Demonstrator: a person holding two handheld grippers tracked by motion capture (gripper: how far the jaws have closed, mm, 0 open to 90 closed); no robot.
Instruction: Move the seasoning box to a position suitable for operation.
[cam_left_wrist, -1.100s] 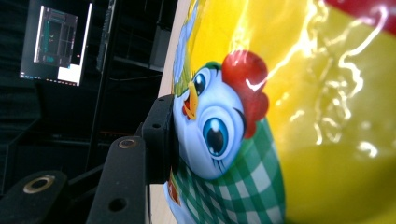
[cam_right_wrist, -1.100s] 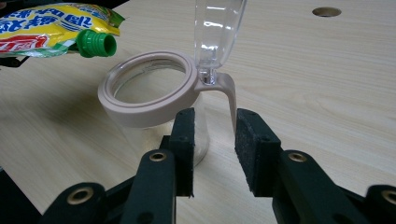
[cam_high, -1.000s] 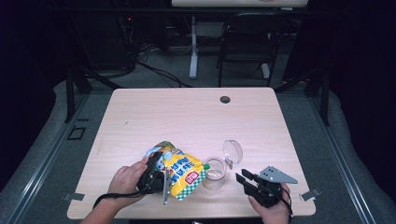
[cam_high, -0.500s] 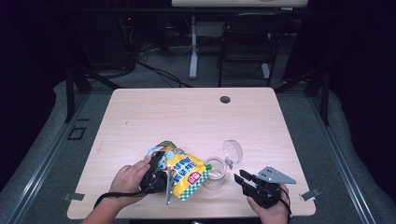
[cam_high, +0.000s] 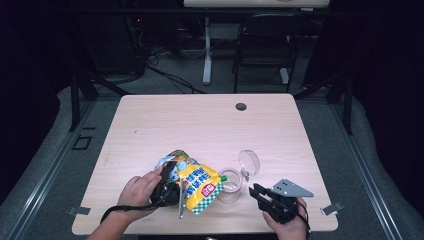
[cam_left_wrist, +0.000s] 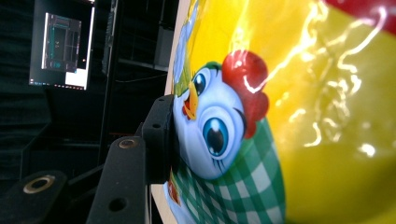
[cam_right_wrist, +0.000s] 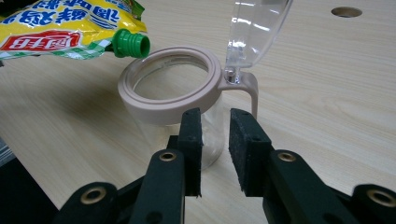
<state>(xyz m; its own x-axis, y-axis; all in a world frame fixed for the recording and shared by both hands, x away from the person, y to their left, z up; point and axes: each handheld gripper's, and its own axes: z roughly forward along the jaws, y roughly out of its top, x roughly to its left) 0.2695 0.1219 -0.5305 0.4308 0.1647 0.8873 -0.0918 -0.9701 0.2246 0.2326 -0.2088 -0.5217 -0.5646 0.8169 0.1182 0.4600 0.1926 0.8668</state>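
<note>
Left gripper (cam_high: 167, 187) fingers clamp the yellow pouch (cam_high: 197, 182), green spout (cam_right_wrist: 131, 43) over the jar (cam_high: 230, 186) rim. Jar mid-worktop (cam_high: 200, 125), lid (cam_high: 248, 162) flipped up. Right gripper (cam_right_wrist: 215, 140): 2 fingers just closing, nothing between, jar just beyond.

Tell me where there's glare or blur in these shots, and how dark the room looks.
Left gripper view: white glare streaks across the shiny yellow pouch, close and slightly soft. Right gripper view: evenly lit, the jar sharp, the black jaws near the lens a little soft. High view: table bright, surroundings nearly black.
</note>
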